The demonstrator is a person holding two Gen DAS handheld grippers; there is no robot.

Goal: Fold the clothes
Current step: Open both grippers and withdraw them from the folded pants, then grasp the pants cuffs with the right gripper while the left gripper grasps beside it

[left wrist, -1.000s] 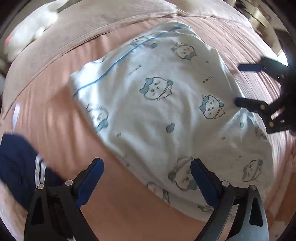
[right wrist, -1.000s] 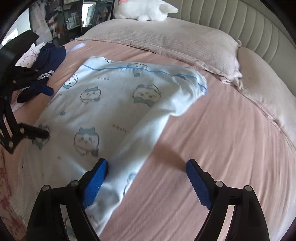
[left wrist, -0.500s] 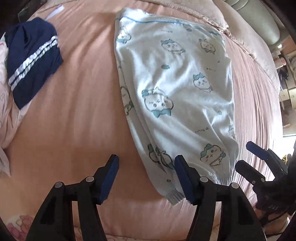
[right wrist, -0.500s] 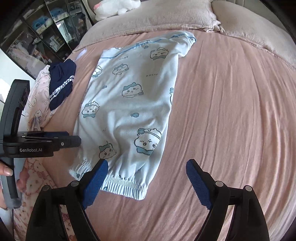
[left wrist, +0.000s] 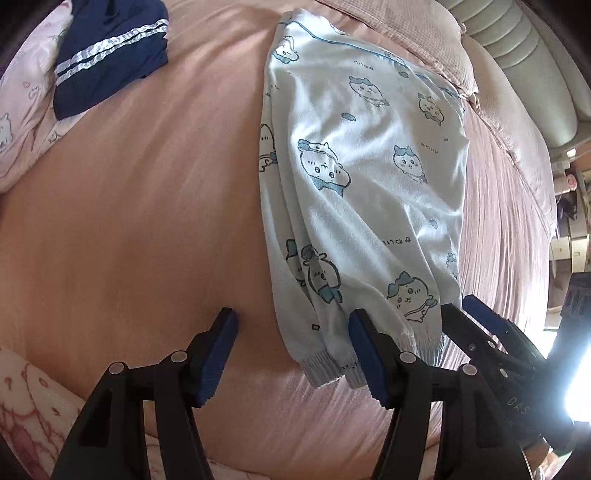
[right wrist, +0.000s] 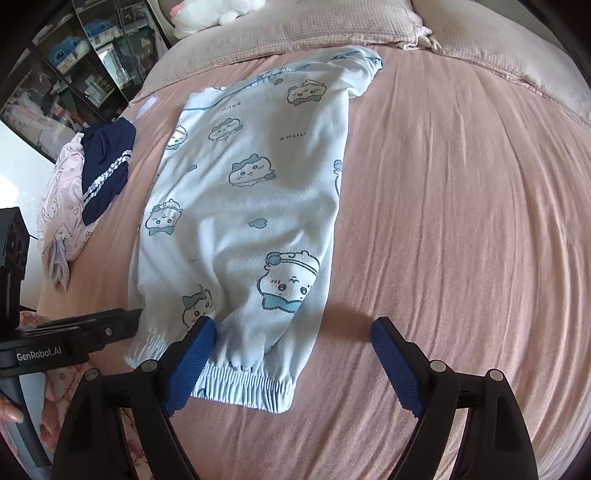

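Note:
Light blue pajama trousers (left wrist: 369,184) with cartoon prints lie folded lengthwise on the pink bed sheet (left wrist: 147,206), ribbed cuffs (right wrist: 243,384) nearest me. They also show in the right wrist view (right wrist: 243,206). My left gripper (left wrist: 291,354) is open and empty, its right finger at the cuffs' left corner. My right gripper (right wrist: 291,365) is open and empty, with the cuffs between its fingers. The right gripper also shows in the left wrist view (left wrist: 476,325), by the cuffs' right corner.
A folded navy garment with white stripes (left wrist: 107,51) lies on pink printed pajamas (right wrist: 62,206) at the bed's left side. Beige pillows (right wrist: 303,33) and a white plush toy (right wrist: 214,14) lie at the head. Shelves (right wrist: 74,66) stand beyond the bed.
Both grippers drew back from the middle of the trousers to the cuff end and came lower. Both stayed open. The trousers lie still.

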